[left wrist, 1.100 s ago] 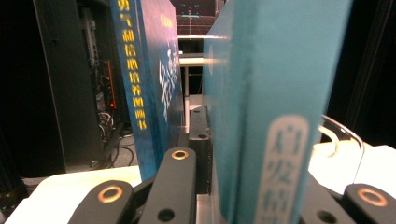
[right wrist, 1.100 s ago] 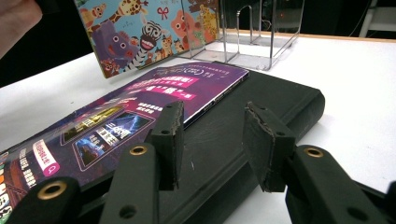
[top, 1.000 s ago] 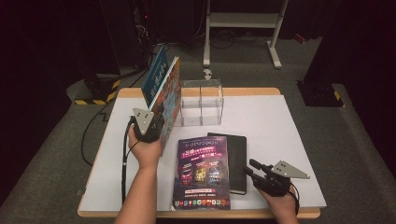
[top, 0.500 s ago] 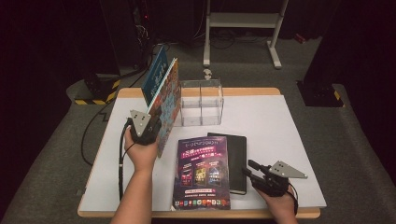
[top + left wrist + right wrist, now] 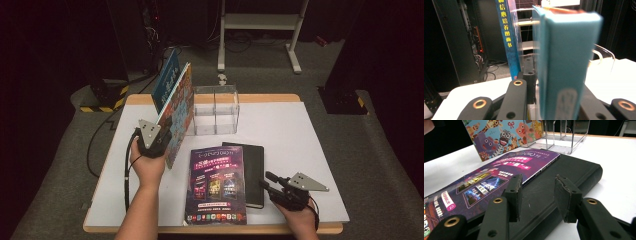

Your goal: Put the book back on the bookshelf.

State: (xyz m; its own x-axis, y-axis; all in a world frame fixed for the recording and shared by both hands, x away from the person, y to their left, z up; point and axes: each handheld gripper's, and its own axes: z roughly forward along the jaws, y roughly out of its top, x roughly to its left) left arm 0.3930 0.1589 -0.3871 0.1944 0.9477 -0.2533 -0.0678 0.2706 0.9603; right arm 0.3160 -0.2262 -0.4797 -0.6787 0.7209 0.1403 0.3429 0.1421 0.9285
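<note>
Nearest the person, well in front of the clear holder [image 5: 216,110], the right tongs [image 5: 264,180] hung with their jaws apart and empty just over the near right corner of the black notebook [image 5: 254,170]. The purple magazine [image 5: 217,185] lay partly on that notebook, between it and the holder's front left. This hand had not stirred. Farther in, at the holder's left side, the left tongs [image 5: 162,142] were clamped on the picture book [image 5: 180,115], gripping its near edge. Over the last second this book had barely shifted and stayed upright on edge, leaning slightly. The jaws had eased a touch with the book still between them, probably the start of letting it stand. The left forearm reached straight forward over the table [image 5: 290,130], wrist level. Beyond, a blue book [image 5: 164,80] stood left of the holder.
</note>
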